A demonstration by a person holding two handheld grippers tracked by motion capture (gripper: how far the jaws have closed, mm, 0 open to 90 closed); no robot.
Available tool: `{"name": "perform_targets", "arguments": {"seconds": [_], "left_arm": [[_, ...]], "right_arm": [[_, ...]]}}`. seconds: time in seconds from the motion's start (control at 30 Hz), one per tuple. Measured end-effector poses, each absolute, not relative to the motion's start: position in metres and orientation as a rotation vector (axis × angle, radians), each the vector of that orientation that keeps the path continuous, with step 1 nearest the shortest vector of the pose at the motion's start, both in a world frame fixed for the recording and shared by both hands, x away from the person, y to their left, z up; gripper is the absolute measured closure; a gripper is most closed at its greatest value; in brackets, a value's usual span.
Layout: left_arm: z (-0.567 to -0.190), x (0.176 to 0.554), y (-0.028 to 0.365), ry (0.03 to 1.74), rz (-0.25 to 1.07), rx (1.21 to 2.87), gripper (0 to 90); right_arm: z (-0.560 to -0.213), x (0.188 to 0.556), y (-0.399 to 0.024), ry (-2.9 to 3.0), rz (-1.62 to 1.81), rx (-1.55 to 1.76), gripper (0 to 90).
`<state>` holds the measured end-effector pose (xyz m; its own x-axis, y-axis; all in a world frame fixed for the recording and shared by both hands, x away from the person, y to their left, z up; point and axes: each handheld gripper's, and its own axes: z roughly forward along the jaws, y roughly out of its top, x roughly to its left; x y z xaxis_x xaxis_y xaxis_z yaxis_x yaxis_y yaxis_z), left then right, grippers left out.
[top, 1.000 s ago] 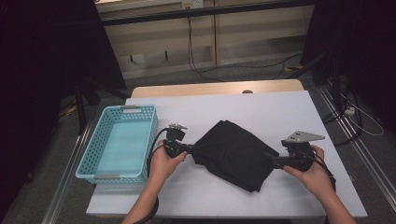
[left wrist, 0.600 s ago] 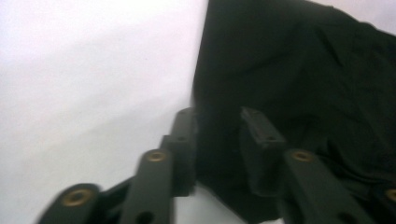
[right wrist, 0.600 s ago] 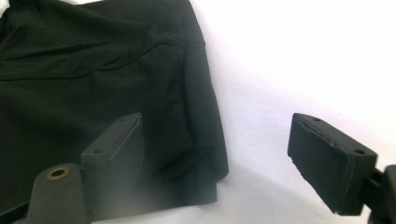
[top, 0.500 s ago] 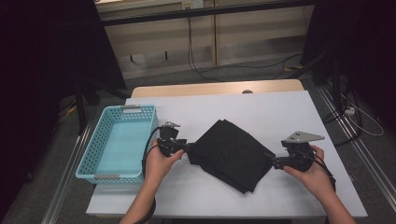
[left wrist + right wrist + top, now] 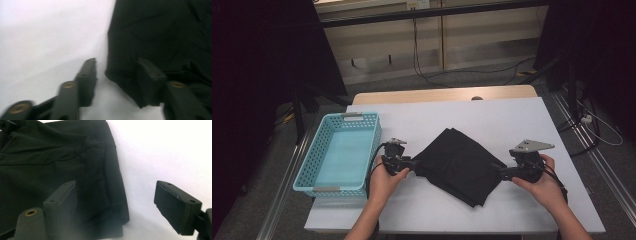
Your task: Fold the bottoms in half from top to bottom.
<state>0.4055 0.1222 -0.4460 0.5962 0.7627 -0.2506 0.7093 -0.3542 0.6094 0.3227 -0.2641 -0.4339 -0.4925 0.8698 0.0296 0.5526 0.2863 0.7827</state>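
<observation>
Both grippers are seen open at opposite corners of the folded black cloth (image 5: 459,165), which lies near the middle of the white table (image 5: 512,120), right of the turquoise basket (image 5: 343,150). The left gripper (image 5: 411,164) is held at the cloth's left corner; its jaws have just been opening and then closing a little, and in the left gripper view the corner of the cloth (image 5: 160,50) lies between them without being pinched. The right gripper (image 5: 502,172) is held with its jaws spread wide over the cloth's right edge (image 5: 62,170), one jaw over the fabric and one over bare table.

For a clean grip, all stacked layers should be taken together. Each lower jaw is best slid under the whole fold before closing, so that no layer is left behind. Closing on both sides should be matched, so that the fold is not pulled apart.
</observation>
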Motion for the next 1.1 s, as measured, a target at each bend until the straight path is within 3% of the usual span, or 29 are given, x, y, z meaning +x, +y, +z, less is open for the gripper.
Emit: {"name": "perform_targets", "arguments": {"seconds": [0.1,0.23,0.37,1.1], "left_arm": [[-0.445,0.405,0.121,1.161,0.092,2.143,59.5],[-0.446,0.405,0.121,1.192,0.036,2.13,75.0],[-0.446,0.406,0.121,1.197,-0.003,2.132,82.1],[-0.418,0.438,0.121,1.219,0.014,2.121,84.2]], "right_arm": [[-0.434,0.323,-0.263,2.161,1.061,1.277,17.6],[-0.435,0.323,-0.263,2.165,1.057,1.276,17.5],[-0.435,0.323,-0.263,2.165,1.06,1.277,17.5],[-0.435,0.322,-0.269,2.138,1.068,1.291,17.4]]}}
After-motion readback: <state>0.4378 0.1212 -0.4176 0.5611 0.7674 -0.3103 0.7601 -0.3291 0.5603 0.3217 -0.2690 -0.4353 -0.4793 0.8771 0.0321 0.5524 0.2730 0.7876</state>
